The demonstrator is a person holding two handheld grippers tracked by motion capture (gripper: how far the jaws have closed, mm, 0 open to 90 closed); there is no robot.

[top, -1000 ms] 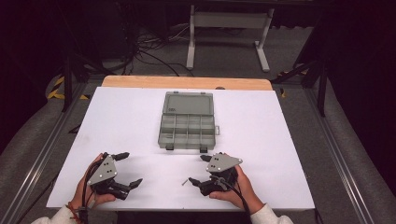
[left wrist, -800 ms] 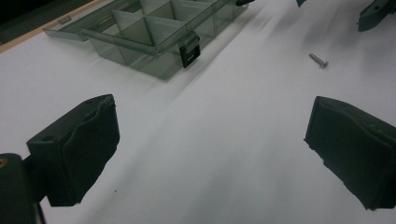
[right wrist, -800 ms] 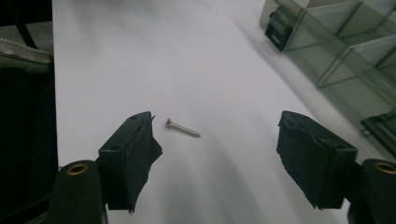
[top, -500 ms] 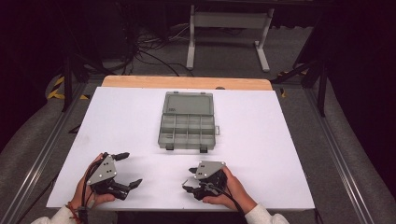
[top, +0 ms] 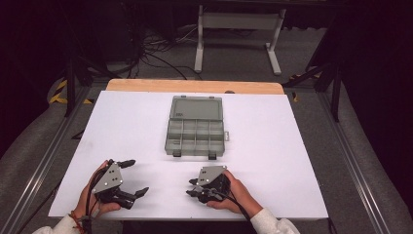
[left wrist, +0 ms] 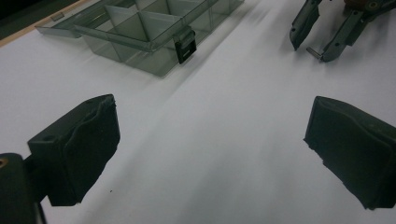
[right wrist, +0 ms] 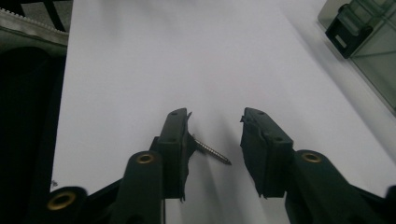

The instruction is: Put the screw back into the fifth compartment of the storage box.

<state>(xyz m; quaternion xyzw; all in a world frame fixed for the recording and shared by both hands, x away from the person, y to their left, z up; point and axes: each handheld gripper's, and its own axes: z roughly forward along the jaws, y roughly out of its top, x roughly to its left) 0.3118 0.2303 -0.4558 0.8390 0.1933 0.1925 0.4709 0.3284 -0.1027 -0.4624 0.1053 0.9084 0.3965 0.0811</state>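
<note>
Since the earlier frames the right gripper (top: 194, 187) moves down and leftward across the tabletop (top: 292, 161), nearer the person than the open compartment box (top: 196, 127), and its jaws have just been closing around a screw (right wrist: 212, 151). The screw lies flat between them, touching one pad, not yet pinched, so the pickup looks only begun. The left gripper (top: 134, 178), left of the box's near edge, holds nothing, jaws wide apart.
</note>
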